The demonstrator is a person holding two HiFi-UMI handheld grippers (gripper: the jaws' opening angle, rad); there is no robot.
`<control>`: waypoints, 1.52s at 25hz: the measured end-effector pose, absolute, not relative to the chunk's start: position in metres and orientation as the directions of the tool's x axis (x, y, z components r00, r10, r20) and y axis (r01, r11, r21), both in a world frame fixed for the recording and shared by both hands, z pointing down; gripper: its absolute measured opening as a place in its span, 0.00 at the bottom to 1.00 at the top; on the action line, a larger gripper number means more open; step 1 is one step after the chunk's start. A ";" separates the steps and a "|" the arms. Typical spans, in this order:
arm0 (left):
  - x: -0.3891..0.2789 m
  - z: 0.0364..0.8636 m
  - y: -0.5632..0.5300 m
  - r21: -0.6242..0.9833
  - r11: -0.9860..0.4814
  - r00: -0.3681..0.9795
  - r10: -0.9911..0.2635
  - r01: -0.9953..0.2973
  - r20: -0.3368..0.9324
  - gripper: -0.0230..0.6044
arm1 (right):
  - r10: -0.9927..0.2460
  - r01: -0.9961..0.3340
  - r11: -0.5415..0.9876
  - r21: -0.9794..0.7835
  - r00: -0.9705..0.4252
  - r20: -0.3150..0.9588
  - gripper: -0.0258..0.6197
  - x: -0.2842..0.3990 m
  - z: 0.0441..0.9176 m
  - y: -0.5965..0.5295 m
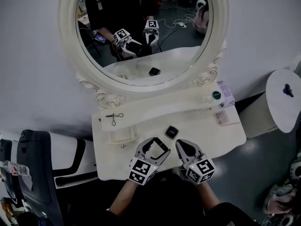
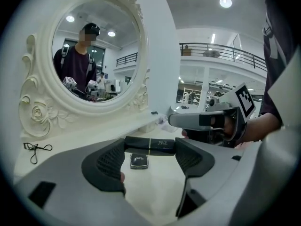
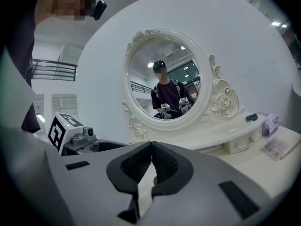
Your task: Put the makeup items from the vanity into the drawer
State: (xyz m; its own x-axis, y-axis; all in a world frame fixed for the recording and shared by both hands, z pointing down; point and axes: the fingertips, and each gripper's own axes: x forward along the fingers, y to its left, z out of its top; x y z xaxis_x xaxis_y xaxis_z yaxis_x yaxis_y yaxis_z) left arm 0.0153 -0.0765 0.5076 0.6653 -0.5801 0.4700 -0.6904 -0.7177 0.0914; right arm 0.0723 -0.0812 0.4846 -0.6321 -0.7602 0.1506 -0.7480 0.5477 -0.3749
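Left gripper (image 2: pixel 150 149): jaws partly spread, pinching a black tube (image 2: pixel 149 145) crosswise between the tips, held above the vanity top (image 1: pixel 221 135) in front of the mirror (image 1: pixel 67 32). Right gripper (image 3: pixel 151 147): jaws pressed together, nothing in them, also in front of the mirror, just right of the left one. Small drawer (image 1: pixel 118 136) sits below the mirror's left foot; contents can't be seen. Black compact (image 1: pixel 171 132) lies flat on the top below the mirror, just past the tube. Eyelash curler (image 1: pixel 114 118) is on the shelf under the mirror's left edge. Green cap (image 1: pixel 216 95) and a packet (image 1: pixel 226 92) are at the mirror's lower right.
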 end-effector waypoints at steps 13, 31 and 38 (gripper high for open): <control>-0.068 0.503 -0.069 0.085 -0.515 0.497 -0.752 -0.853 0.432 0.59 | -0.633 -0.632 0.684 -0.363 -0.762 0.134 0.08 0.002 0.480 -0.090; -0.196 0.516 -0.058 0.099 -0.160 0.187 -0.883 -0.982 0.431 0.59 | -0.459 -0.481 0.804 -0.349 -0.876 0.148 0.08 -0.105 0.486 -0.084; -0.215 0.532 -0.083 0.108 -0.126 0.162 -0.874 -0.986 0.458 0.59 | -0.469 -0.505 0.791 -0.347 -0.863 0.186 0.08 -0.119 0.494 -0.093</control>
State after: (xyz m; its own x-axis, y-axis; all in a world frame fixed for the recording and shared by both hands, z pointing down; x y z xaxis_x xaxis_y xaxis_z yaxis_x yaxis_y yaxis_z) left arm -0.2154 -0.0831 0.5318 0.1622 -0.8740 0.4581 -0.9861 -0.1263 0.1082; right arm -0.1188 -0.0934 0.4943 -0.8632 -0.4693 0.1861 -0.5047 0.7907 -0.3466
